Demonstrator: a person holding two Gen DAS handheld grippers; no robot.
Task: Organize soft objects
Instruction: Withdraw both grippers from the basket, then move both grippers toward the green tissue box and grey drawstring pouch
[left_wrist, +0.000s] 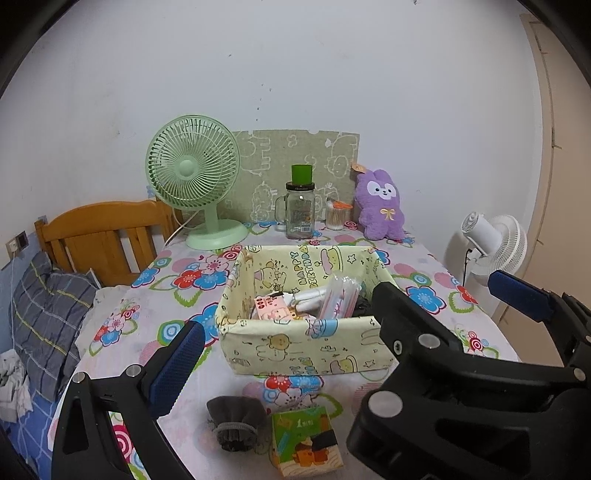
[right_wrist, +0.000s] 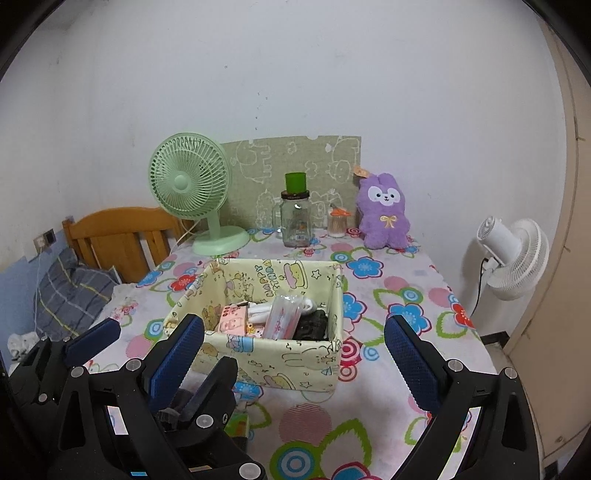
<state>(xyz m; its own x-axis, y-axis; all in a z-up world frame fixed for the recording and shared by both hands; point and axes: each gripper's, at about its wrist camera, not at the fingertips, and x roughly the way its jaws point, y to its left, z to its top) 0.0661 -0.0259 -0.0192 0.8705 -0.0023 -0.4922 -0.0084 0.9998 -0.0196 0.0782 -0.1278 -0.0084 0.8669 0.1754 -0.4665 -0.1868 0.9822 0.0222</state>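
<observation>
The table (left_wrist: 417, 266) wears a flowered cloth. A yellow cartoon-print box (left_wrist: 306, 343) sits near its middle, holding a pink pack (left_wrist: 275, 312), a wrapped mask pack (left_wrist: 338, 299), a white cable and something black. Near the front edge, in front of the box, lie a grey sock (left_wrist: 236, 421) and, just beside it on the right, a small printed carton (left_wrist: 306, 439); whether they touch I cannot tell.

Along the back edge stand a green fan (left_wrist: 195, 177) at the left, a glass jar (left_wrist: 299, 210) with a green cap in the middle, a swab jar (left_wrist: 338, 216), and a purple plush (left_wrist: 382, 205) at the right corner, upright against the wall.

The left gripper (left_wrist: 291, 343) hovers above the front edge with its 2 blue-padded fingers spread wide, holding nothing. The right gripper (right_wrist: 291, 350) is just beside it on the right, also spread and empty, the box between its fingers in the right wrist view.

A wooden headboard (left_wrist: 99, 236) stands off the left edge, a white fan (left_wrist: 495, 243) off the right.
</observation>
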